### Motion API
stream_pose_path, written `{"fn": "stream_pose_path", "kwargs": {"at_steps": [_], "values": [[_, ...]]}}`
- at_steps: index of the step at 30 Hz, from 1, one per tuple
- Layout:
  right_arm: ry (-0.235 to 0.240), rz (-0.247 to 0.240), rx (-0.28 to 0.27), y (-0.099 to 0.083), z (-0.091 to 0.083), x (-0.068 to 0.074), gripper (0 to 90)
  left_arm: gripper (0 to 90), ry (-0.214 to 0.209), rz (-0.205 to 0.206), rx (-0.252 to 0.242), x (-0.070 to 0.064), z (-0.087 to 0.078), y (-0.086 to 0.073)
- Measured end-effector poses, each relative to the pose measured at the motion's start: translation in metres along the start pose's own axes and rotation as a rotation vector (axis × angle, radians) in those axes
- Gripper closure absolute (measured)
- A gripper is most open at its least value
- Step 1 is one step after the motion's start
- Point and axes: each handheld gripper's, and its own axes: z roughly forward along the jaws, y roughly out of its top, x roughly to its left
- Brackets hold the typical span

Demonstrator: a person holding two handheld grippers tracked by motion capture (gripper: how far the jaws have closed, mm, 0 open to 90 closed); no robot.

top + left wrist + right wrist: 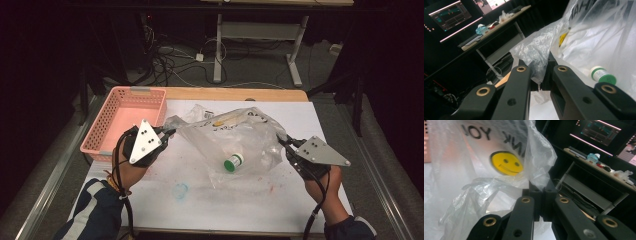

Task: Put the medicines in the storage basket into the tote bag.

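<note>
At centre frame, the plastic bag (pixel 235 137) hangs stretched above the worktop (pixel 300 200), left gripper (pixel 169 134) and right gripper (pixel 283 142) fingers clamped on opposite edges; the green-capped bottle (pixel 233 162) sits inside. Next, probably, keep both grips firm while lifting.

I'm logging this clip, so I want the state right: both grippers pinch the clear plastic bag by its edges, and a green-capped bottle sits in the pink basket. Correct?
Not quite. The left gripper and right gripper do each pinch the plastic bag by an edge, but the green-capped bottle lies inside the bag, not in the pink basket. The high view shows it.
</note>
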Motion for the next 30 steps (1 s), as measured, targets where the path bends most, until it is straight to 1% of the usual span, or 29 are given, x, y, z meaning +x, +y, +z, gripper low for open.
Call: {"fn": "stream_pose_path", "kwargs": {"at_steps": [2, 3, 4, 5, 8, 11, 12, 14, 16, 17, 18, 20, 21, 24, 26, 28, 30], "values": [[-0.006, 0.012, -0.010, 0.000, 0.000, -0.003, 90.0, 86.2, -0.028, -0.028, -0.020, 0.000, 0.001, 0.000], [-0.005, 0.026, -0.015, -0.001, 0.001, -0.003, 90.0, 86.3, -0.055, -0.043, -0.028, -0.002, 0.005, -0.001], [0.010, 0.035, -0.015, -0.002, 0.004, -0.003, 90.0, 86.2, -0.075, -0.046, -0.032, -0.005, 0.009, -0.003], [0.024, 0.036, -0.008, -0.003, 0.008, -0.001, 90.0, 86.2, -0.082, -0.039, -0.029, -0.010, 0.015, -0.005], [0.066, 0.049, 0.009, -0.008, 0.021, 0.005, 90.0, 86.2, -0.119, -0.043, -0.030, -0.021, 0.030, -0.013], [0.092, 0.047, 0.031, -0.013, 0.032, 0.011, 90.0, 86.2, -0.134, -0.038, -0.030, -0.028, 0.043, -0.021], [0.101, 0.050, 0.032, -0.015, 0.035, 0.013, 90.0, 86.2, -0.142, -0.052, -0.038, -0.028, 0.047, -0.024], [0.107, 0.050, 0.033, -0.018, 0.041, 0.014, 90.0, 86.2, -0.154, -0.069, -0.037, -0.028, 0.054, -0.029], [0.103, 0.037, 0.026, -0.018, 0.047, 0.015, 90.0, 86.3, -0.152, -0.085, -0.052, -0.027, 0.059, -0.032], [0.095, 0.023, 0.014, -0.018, 0.049, 0.015, 90.0, 86.3, -0.152, -0.102, -0.064, -0.026, 0.061, -0.033], [0.085, 0.006, 0.001, -0.017, 0.053, 0.015, 90.0, 86.3, -0.151, -0.110, -0.075, -0.025, 0.061, -0.033], [0.080, 0.006, 0.000, -0.014, 0.058, 0.013, 90.0, 86.4, -0.142, -0.125, -0.098, -0.021, 0.058, -0.030], [0.079, 0.012, -0.007, -0.010, 0.059, 0.012, 90.0, 86.4, -0.135, -0.124, -0.107, -0.019, 0.055, -0.028], [0.077, 0.025, -0.038, 0.004, 0.054, 0.012, 90.0, 86.5, -0.102, -0.120, -0.136, -0.014, 0.046, -0.021], [0.080, 0.036, -0.063, 0.015, 0.049, 0.010, 90.0, 86.5, -0.092, -0.133, -0.163, -0.010, 0.041, -0.018], [0.080, 0.054, -0.091, 0.025, 0.044, 0.009, 90.0, 86.5, -0.081, -0.135, -0.178, -0.008, 0.037, -0.013], [0.080, 0.053, -0.115, 0.034, 0.040, 0.009, 90.0, 86.5, -0.072, -0.122, -0.192, -0.008, 0.032, -0.007]]}}
